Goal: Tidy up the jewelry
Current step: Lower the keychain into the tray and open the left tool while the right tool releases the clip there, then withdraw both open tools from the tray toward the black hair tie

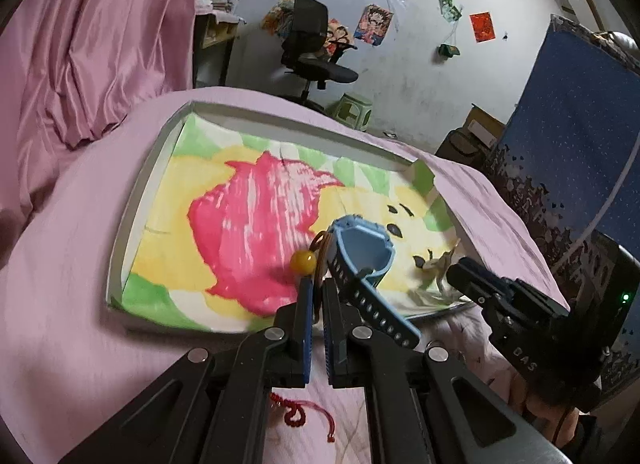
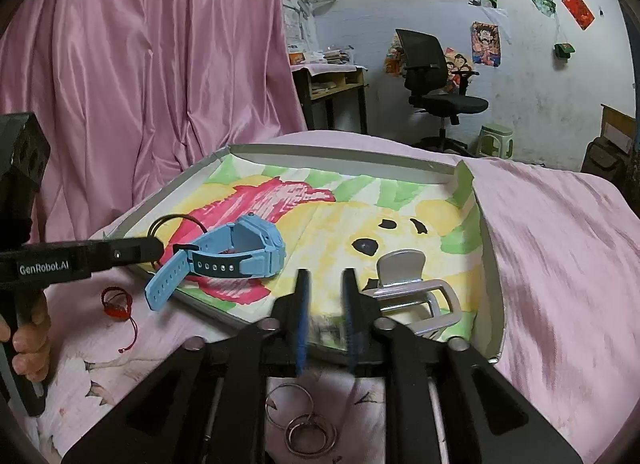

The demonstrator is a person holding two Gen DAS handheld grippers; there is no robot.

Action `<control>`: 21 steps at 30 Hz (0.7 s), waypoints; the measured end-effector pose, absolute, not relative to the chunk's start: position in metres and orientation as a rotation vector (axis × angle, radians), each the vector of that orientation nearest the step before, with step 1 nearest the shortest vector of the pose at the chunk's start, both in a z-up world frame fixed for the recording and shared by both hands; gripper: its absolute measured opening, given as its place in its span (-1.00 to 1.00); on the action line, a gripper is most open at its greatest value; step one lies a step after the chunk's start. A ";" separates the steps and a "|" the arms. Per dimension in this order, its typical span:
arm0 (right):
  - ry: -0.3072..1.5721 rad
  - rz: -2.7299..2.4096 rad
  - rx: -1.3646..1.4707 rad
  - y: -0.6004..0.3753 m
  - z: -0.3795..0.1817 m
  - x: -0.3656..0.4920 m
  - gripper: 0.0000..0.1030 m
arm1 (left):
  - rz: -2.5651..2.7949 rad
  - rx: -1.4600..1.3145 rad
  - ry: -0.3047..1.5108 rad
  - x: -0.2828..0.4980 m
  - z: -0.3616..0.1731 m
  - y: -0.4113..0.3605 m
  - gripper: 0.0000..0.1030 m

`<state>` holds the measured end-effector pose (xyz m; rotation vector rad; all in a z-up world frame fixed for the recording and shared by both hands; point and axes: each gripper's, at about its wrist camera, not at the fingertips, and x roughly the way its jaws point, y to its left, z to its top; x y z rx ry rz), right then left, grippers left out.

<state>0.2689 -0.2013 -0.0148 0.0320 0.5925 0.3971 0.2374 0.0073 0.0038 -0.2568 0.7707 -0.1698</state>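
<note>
Left tongs (image 1: pixel 316 296) nearly shut, pinching a thin brown cord loop (image 1: pixel 319 242) that carries a yellow bead (image 1: pixel 303 261); from the right wrist view the loop (image 2: pixel 176 226) hangs over the near left corner of the tray (image 2: pixel 256 152). Blue watch (image 2: pixel 224 254) lies on the tray's painted paper lining, free strap end drooping over the tray edge toward the bed (image 2: pixel 560 232); it lies right next to the left tongs (contact not clear).

Right tongs (image 2: pixel 325 306) open, holding nothing, poised low over the tray's near edge beside a silver hair clip (image 2: pixel 408 284).

Still outside the tray on the bed: red string bracelet (image 2: pixel 116 304), cluster of metal rings (image 2: pixel 304 424).

Handling judgement: cord is light and limp, will swing; the pinch on the cord itself looks adequate. Watch strap is rubbery and grippy, case stiffer; take it across the strap. Rings are thin and hard, likely slippery; pinch one rim.
</note>
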 end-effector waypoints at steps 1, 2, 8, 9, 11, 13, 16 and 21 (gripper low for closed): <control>0.587 0.395 0.034 -0.202 -0.015 0.267 -0.29 | -0.168 -0.258 0.770 0.237 0.003 0.008 -0.89; 0.575 0.394 0.036 -0.203 -0.014 0.265 -0.23 | -0.163 -0.257 0.772 0.235 0.002 0.008 -0.88; 0.513 0.379 0.032 -0.209 -0.003 0.246 -0.21 | -0.144 -0.232 0.747 0.221 0.007 0.004 -0.72; 0.501 0.376 0.031 -0.211 -0.001 0.242 -0.20 | -0.144 -0.229 0.741 0.219 0.008 0.004 -0.56; 0.479 0.365 0.036 -0.215 0.005 0.234 -0.12 | -0.139 -0.228 0.716 0.211 0.011 0.003 -0.19; 0.455 0.355 0.048 -0.219 0.010 0.226 0.04 | -0.127 -0.227 0.673 0.200 0.016 0.003 0.20; 0.431 0.345 0.064 -0.225 0.016 0.214 0.19 | -0.121 -0.220 0.620 0.183 0.023 0.004 0.24; 0.376 0.332 0.074 -0.235 0.022 0.186 0.62 | -0.110 -0.187 0.560 0.160 0.029 0.000 0.54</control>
